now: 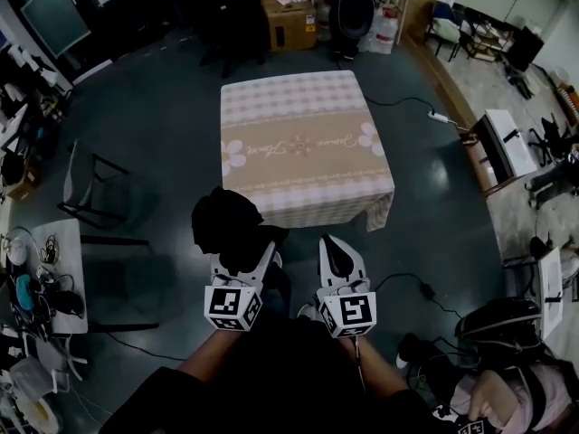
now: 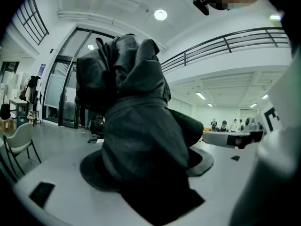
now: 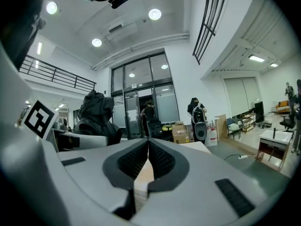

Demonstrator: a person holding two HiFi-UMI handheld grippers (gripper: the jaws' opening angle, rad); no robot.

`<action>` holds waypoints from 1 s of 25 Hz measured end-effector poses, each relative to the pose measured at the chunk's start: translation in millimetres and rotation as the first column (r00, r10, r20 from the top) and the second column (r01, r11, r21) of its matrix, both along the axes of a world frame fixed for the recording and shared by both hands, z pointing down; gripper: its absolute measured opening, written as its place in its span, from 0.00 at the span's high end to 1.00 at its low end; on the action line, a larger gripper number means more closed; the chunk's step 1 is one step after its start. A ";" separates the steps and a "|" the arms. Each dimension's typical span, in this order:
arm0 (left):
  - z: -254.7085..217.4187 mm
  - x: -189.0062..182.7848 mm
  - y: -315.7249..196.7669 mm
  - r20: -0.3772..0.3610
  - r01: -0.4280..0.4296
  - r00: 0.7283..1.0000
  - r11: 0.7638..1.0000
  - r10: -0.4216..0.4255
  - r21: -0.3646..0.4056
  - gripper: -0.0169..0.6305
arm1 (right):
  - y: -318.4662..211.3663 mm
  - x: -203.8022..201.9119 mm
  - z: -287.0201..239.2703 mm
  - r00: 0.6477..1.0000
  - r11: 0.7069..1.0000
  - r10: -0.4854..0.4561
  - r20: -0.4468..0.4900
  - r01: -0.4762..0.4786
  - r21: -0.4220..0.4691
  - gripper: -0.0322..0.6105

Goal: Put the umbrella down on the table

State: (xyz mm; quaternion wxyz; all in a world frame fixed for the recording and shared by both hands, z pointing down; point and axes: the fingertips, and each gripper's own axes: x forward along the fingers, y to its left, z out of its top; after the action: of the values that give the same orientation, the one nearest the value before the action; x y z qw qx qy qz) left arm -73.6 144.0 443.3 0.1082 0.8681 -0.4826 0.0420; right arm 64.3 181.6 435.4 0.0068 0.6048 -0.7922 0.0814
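A folded black umbrella (image 1: 228, 226) sticks up from my left gripper (image 1: 244, 259), which is shut on it. In the left gripper view the umbrella (image 2: 136, 140) fills the middle, its bunched fabric rising between the jaws. My right gripper (image 1: 339, 256) is beside it to the right, shut with nothing between its pads; its jaws (image 3: 148, 161) meet in the right gripper view, where the umbrella (image 3: 96, 114) shows at the left. The table (image 1: 303, 143), covered with a beige checked cloth with flower prints, stands ahead of both grippers, bare on top.
A black chair (image 1: 95, 197) stands left of the table. A cluttered desk (image 1: 41, 278) lies at the left edge. Cardboard boxes (image 1: 288, 16) sit beyond the table. A power cable (image 1: 425, 107) runs over the floor at the right, and a seated person (image 1: 507, 391) is at the lower right.
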 end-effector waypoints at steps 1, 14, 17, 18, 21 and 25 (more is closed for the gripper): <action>0.8 1.4 -7.4 0.000 -0.005 1.000 1.000 0.005 0.001 0.42 | -7.4 0.8 0.8 1.000 1.000 0.002 -0.004 -0.002 0.000 0.92; 26.0 -6.3 -150.6 -0.026 -0.098 0.995 0.994 0.097 -0.053 0.42 | -162.2 -33.1 9.7 0.996 0.998 -0.030 -0.083 0.025 -0.059 0.92; 27.5 -13.0 -179.2 -0.019 -0.112 0.994 0.992 0.111 -0.054 0.42 | -190.0 -46.5 9.8 0.993 0.996 -0.046 -0.111 0.038 -0.078 0.92; 27.5 -13.9 -187.5 -0.024 -0.118 0.993 0.991 0.117 -0.060 0.42 | -198.3 -48.7 8.4 0.992 0.996 -0.045 -0.117 0.035 -0.081 0.92; 31.4 -14.2 -205.8 -0.058 -0.136 0.990 0.987 0.131 -0.083 0.42 | -218.3 -51.3 5.3 0.990 0.997 -0.029 -0.140 0.019 -0.076 0.92; 45.7 -6.0 -217.9 -0.040 -0.166 0.986 0.984 0.163 -0.067 0.42 | -231.2 -45.3 13.0 0.989 0.996 0.003 -0.151 -0.016 -0.086 0.92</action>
State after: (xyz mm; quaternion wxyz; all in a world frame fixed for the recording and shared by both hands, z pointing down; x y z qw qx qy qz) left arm -79.6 -73.9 489.0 0.1429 0.9013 -0.4055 0.0530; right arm 19.0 -49.6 448.4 0.0926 0.6120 -0.7823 0.0701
